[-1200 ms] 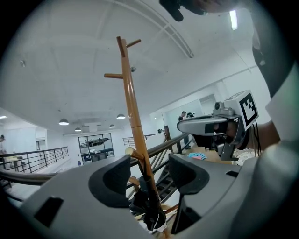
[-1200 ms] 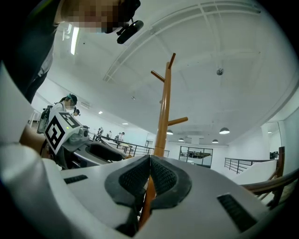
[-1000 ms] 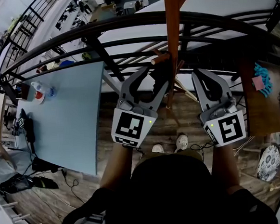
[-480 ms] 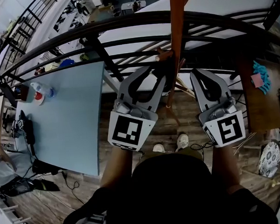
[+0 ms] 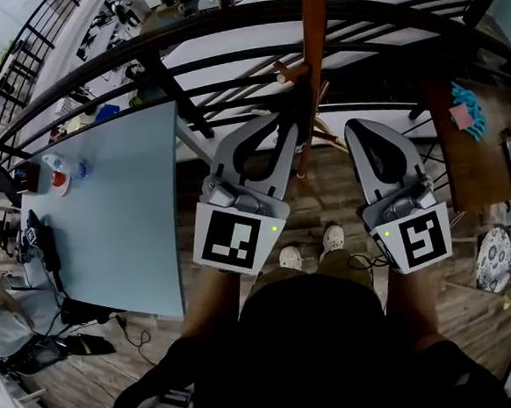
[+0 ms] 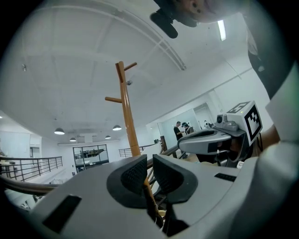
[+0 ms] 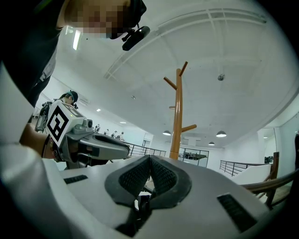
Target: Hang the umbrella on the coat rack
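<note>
The wooden coat rack (image 5: 315,27) stands just past the black railing, and one of its pegs (image 5: 291,71) points toward me. Below that peg a dark shape, seemingly the umbrella (image 5: 299,120), hangs against the pole. My left gripper (image 5: 280,128) sits just short of it. Its jaws are closing, a thin slit remains and nothing is between them (image 6: 148,173). My right gripper (image 5: 362,130) hovers right of the pole, shut and empty (image 7: 149,172). Both gripper views show the rack (image 6: 125,112) (image 7: 177,116) ahead.
A black curved railing (image 5: 182,59) runs across in front of the rack. A pale blue table (image 5: 124,209) with small items lies at left, and a wooden table (image 5: 472,155) at right. My shoes (image 5: 308,254) are on the plank floor below.
The left jaws went from wide around the dark umbrella to nearly together, leaving it on the rack. Both grippers drew back from the pole toward me.
</note>
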Available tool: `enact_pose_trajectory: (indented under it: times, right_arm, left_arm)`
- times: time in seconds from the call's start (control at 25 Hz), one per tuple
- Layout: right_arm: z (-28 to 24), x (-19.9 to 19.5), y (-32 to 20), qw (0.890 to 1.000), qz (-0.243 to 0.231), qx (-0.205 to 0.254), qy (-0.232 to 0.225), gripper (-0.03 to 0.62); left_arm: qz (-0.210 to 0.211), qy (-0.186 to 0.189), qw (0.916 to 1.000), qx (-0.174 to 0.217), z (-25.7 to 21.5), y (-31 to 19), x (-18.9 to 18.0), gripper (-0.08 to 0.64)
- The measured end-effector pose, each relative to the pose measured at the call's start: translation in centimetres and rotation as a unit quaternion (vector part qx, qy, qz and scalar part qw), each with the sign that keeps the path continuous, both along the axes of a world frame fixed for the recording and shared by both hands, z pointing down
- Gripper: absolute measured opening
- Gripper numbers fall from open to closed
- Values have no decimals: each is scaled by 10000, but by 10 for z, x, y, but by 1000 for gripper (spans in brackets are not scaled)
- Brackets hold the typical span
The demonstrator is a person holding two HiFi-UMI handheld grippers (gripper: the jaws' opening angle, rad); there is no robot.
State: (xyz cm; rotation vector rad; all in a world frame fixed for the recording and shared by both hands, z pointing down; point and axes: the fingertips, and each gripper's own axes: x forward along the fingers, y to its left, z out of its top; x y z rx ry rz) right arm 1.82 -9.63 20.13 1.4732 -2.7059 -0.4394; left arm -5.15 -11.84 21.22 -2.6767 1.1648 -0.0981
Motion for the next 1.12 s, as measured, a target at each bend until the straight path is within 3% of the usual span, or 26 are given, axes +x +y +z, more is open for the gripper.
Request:
enact_pose_trajectory:
  times: [0.64, 1.12]
  right_arm:
    - [-26, -8, 23, 9970, -634, 448, 66, 31]
    - [-23, 8, 14, 9959, -387, 718, 401, 29]
  left_arm:
    - [-120, -78, 9998, 123, -9, 12, 15, 12]
    - [-229, -146, 9991, 312, -7, 1, 32, 12]
